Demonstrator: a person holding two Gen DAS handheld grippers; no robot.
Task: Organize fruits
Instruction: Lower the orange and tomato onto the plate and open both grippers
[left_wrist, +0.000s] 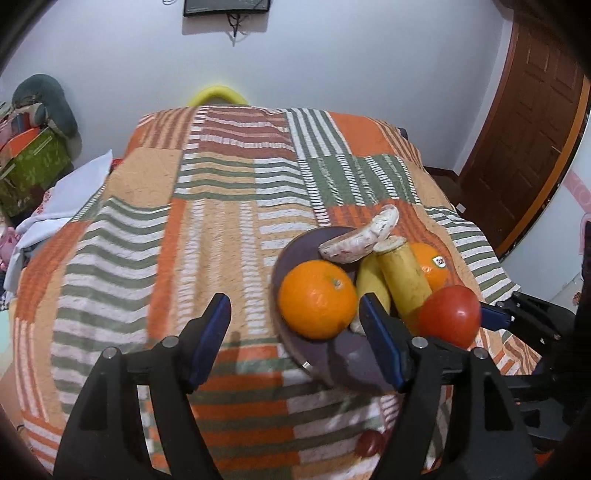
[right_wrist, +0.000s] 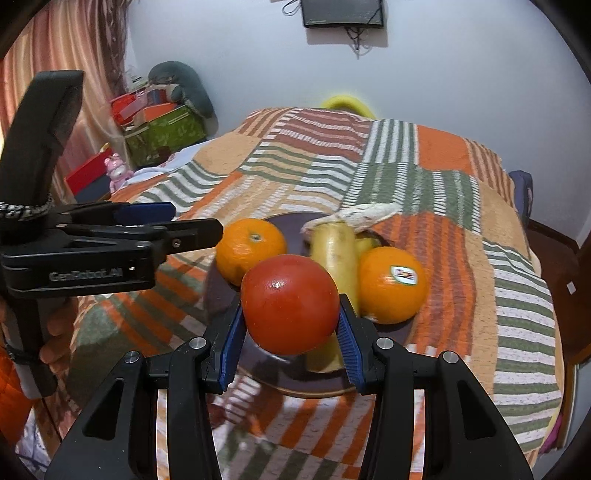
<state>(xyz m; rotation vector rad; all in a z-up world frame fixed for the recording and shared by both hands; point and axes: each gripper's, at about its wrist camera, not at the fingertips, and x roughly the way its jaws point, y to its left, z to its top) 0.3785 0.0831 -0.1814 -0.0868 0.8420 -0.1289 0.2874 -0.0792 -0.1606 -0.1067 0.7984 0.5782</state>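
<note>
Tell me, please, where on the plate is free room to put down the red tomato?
The right gripper holds the tomato. Bare plate shows at its near rim, in front of the plain orange and bananas. The far right is crowded by the stickered orange. The left gripper hangs open there.

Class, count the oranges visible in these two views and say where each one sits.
2: one orange on the plate's left side, one stickered orange on its right, beside the bananas. Others may be hidden.

We see even, soft indoor light. The tomato (right_wrist: 290, 303) carries a small glare spot. Shadows on the quilt (left_wrist: 207, 236) are faint. Fisheye edges bend and darken; some motion blur shows.
</note>
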